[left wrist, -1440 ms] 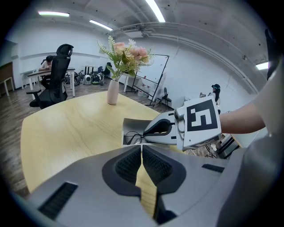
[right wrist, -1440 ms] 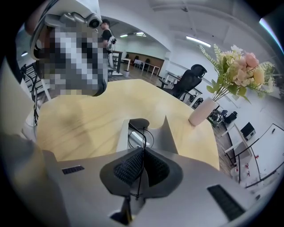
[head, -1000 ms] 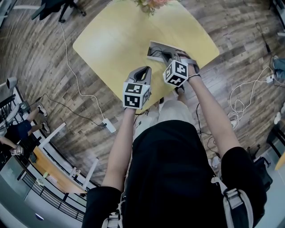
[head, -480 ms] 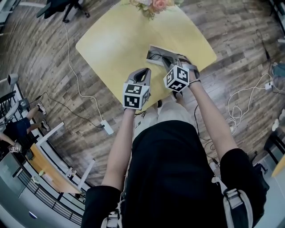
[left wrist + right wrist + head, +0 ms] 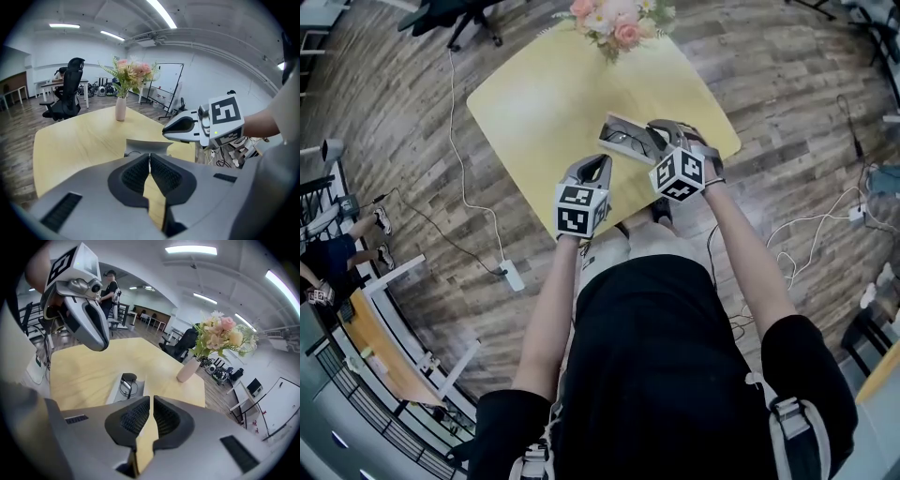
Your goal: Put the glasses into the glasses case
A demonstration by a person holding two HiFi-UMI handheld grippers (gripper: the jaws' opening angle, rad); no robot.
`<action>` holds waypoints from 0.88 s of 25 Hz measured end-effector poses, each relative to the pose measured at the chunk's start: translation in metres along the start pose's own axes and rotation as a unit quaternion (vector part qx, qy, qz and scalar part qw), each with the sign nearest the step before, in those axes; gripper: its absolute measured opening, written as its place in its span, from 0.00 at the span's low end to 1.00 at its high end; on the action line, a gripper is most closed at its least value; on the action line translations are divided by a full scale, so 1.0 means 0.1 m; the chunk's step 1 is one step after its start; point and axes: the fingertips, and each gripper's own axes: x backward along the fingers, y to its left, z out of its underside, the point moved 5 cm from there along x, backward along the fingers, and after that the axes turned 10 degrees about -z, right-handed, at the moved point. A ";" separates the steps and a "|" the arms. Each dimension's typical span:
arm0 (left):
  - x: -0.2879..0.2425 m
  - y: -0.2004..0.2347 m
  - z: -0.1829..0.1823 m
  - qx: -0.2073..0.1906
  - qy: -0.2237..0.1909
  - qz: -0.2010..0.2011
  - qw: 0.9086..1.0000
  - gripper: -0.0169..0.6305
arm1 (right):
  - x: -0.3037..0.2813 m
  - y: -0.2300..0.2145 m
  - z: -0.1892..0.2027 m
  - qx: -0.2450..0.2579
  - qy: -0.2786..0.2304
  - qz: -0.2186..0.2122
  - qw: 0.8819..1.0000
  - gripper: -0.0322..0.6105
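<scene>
The grey glasses case [image 5: 613,130] lies open on the yellow table [image 5: 539,94], with the dark-rimmed glasses [image 5: 625,141] lying inside it. In the right gripper view the glasses [image 5: 125,385] rest in the case's tray [image 5: 114,391], just beyond my jaws. My right gripper [image 5: 664,129] hovers above the case's right end, shut and holding nothing. My left gripper [image 5: 596,164] hangs a little nearer to me, beside the case, also shut and holding nothing. In the left gripper view the case's raised lid [image 5: 146,146] shows just past the left gripper [image 5: 149,157], with the right gripper [image 5: 174,130] above it.
A pale vase of pink and white flowers [image 5: 615,17] stands at the table's far edge. The table's near corner lies under my hands. Cables and a power strip [image 5: 510,275] lie on the wood floor. An office chair [image 5: 65,96] stands beyond the table.
Both grippers have risen off the table, the right one more, lifting away from the case. The glasses stay in the case. The head view has tipped, showing more of the flowers.
</scene>
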 end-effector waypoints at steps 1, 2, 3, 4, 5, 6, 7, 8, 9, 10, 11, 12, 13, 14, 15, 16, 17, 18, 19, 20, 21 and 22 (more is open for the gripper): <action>0.00 -0.04 -0.02 0.001 -0.001 -0.005 1.000 0.07 | 0.03 -0.07 0.04 0.001 -0.001 0.003 1.000 0.11; 0.00 -0.08 -0.04 0.004 -0.003 -0.010 1.000 0.07 | 0.06 -0.13 0.08 0.001 0.000 0.005 1.000 0.11; -0.01 -0.11 -0.06 0.007 -0.004 -0.015 1.000 0.07 | 0.08 -0.19 0.13 0.002 0.001 0.005 1.000 0.11; -0.01 -0.14 -0.07 0.010 -0.005 -0.021 1.000 0.07 | 0.09 -0.24 0.18 0.001 0.003 0.004 1.000 0.11; -0.01 -0.17 -0.08 0.014 -0.007 -0.028 0.999 0.07 | 0.09 -0.28 0.22 0.001 0.005 0.001 1.000 0.11; -0.01 -0.19 -0.09 0.019 -0.008 -0.034 0.999 0.07 | 0.10 -0.30 0.27 0.001 0.006 -0.004 1.000 0.12; -0.01 -0.22 -0.09 0.023 -0.009 -0.040 0.999 0.07 | 0.09 -0.31 0.31 0.001 0.008 -0.010 1.000 0.12; 0.00 -0.23 -0.10 0.027 -0.010 -0.045 0.999 0.07 | 0.07 -0.31 0.34 0.001 0.008 -0.019 1.000 0.13; 0.00 -0.25 -0.10 0.032 -0.011 -0.051 0.998 0.07 | 0.06 -0.31 0.37 -0.001 0.008 -0.028 1.000 0.14; 0.01 -0.26 -0.10 0.036 -0.011 -0.056 0.998 0.07 | 0.04 -0.30 0.40 -0.003 0.007 -0.037 0.999 0.14; 0.02 -0.27 -0.09 0.040 -0.012 -0.061 0.997 0.07 | 0.02 -0.29 0.42 -0.005 0.007 -0.046 0.999 0.14; 0.03 -0.29 -0.08 0.044 -0.012 -0.066 0.997 0.07 | 0.01 -0.28 0.45 -0.007 0.006 -0.054 0.999 0.14; 0.04 -0.31 -0.08 0.049 -0.013 -0.071 0.996 0.07 | 0.01 -0.26 0.47 -0.007 0.005 -0.061 0.998 0.15; 0.05 -0.33 -0.07 0.053 -0.014 -0.075 0.996 0.07 | 0.00 -0.25 0.49 -0.005 0.004 -0.067 0.998 0.15; 0.05 -0.35 -0.06 0.056 -0.014 -0.080 0.995 0.07 | -0.01 -0.23 0.51 -0.004 0.003 -0.074 0.997 0.15; 0.05 -0.37 -0.05 0.060 -0.014 -0.084 0.995 0.07 | -0.01 -0.21 0.53 -0.002 0.002 -0.081 0.997 0.16; 0.05 -0.39 -0.04 0.063 -0.013 -0.088 0.994 0.07 | -0.02 -0.18 0.54 0.001 0.000 -0.088 0.996 0.16; 0.05 -0.40 -0.02 0.067 -0.013 -0.092 0.993 0.07 | -0.03 -0.16 0.55 0.005 -0.001 -0.093 0.996 0.16; 0.05 -0.42 -0.01 0.071 -0.014 -0.095 0.993 0.07 | -0.04 -0.14 0.56 0.009 -0.002 -0.098 0.995 0.17; 0.05 -0.44 0.00 0.075 -0.014 -0.098 0.992 0.07 | -0.04 -0.13 0.56 0.013 -0.004 -0.102 0.995 0.17; 0.06 -0.45 0.01 0.077 -0.015 -0.101 0.992 0.07 | -0.05 -0.12 0.55 0.016 -0.005 -0.106 0.994 0.17; 0.06 -0.46 0.02 0.080 -0.015 -0.104 0.991 0.07 | -0.05 -0.12 0.55 0.017 -0.007 -0.109 0.994 0.17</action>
